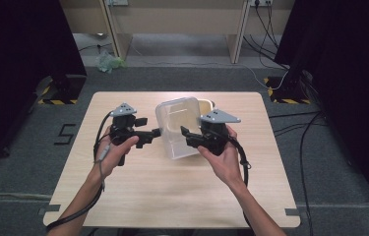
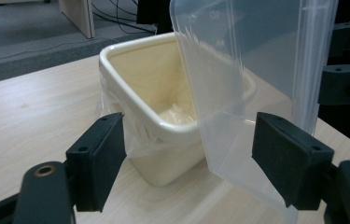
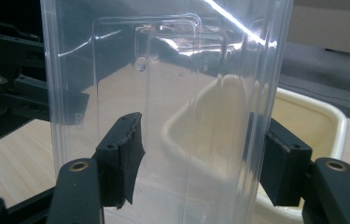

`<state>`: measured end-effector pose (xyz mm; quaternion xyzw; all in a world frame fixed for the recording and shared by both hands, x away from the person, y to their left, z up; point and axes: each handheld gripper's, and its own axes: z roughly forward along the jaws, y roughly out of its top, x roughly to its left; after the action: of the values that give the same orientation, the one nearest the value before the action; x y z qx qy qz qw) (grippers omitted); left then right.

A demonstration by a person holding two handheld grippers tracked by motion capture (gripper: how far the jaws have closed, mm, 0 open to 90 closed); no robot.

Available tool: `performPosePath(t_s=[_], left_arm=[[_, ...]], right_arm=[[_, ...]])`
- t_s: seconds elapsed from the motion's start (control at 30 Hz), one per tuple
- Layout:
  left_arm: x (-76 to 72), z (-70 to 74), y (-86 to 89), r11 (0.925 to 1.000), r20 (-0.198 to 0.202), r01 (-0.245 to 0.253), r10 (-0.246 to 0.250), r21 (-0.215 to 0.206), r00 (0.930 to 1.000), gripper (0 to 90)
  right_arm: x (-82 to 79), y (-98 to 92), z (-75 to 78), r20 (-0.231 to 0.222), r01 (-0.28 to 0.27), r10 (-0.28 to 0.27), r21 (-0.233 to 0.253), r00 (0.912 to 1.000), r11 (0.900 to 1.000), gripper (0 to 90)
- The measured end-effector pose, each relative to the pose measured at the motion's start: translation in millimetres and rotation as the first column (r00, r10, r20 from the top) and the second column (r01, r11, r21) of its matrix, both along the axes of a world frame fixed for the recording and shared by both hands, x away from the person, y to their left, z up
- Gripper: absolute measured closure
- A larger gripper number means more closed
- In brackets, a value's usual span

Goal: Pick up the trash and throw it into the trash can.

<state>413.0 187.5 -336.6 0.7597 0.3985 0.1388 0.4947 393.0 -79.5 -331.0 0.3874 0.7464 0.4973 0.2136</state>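
Holding clear lid (image 1: 177, 125) tilted above cream tub (image 1: 205, 105) on table (image 1: 138, 191) to seat it | right tongs (image 1: 188, 134) wide, straddling lid, grip unclear | left tongs (image 1: 156, 132) gaping, empty

A pale wooden table (image 1: 172, 196) sits on grey carpet (image 1: 19, 162), black curtains (image 1: 19, 39) hang on both sides, a desk (image 1: 172, 19) stands at the back, cables (image 1: 290, 123) trail right, and a 5 (image 1: 65, 133) is marked on the floor.
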Motion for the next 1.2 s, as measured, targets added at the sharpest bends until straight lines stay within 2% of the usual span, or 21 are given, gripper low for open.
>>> performPosePath(t_s=[0.23,0.43,0.67,0.77,0.9,1.1,1.2], left_arm=[[8.1,12.3,-4.4,1.0000,0.007,-0.003,0.003,0.000,1.0000,25.1],[18.0,13.9,-8.4,0.9999,0.003,-0.013,0.013,-0.001,0.9999,25.1],[28.9,12.6,-10.2,0.9993,-0.004,-0.037,0.037,-0.010,0.9993,26.7],[36.2,10.8,-10.0,0.9987,-0.018,-0.046,0.046,-0.021,0.9988,26.9],[41.7,11.1,-11.1,0.9984,-0.021,-0.054,0.054,-0.017,0.9983,27.1],[48.2,11.1,-13.7,0.9981,-0.030,-0.061,0.061,-0.010,0.9977,27.8],[54.9,10.4,-16.5,0.9976,-0.039,-0.068,0.068,-0.006,0.9969,27.9]], right_arm=[[5.7,-2.4,12.3,0.013,0.010,-0.010,-0.002,0.9999,1.000,38.5],[15.1,-3.9,17.4,0.024,0.024,-0.024,-0.007,0.9994,1.000,38.0],[30.3,-4.0,16.6,0.024,0.026,-0.026,-0.013,0.9994,1.000,37.6],[37.4,-3.2,14.8,0.032,0.027,-0.027,-0.019,0.9991,0.999,37.5],[44.1,-3.1,14.4,0.038,0.028,-0.027,-0.024,0.9989,0.999,37.4],[53.7,-5.0,13.3,0.026,0.019,-0.018,-0.021,0.9995,1.000,36.7],[62.3,-7.9,11.3,0.005,0.015,-0.015,-0.006,0.9999,1.000,36.7]])
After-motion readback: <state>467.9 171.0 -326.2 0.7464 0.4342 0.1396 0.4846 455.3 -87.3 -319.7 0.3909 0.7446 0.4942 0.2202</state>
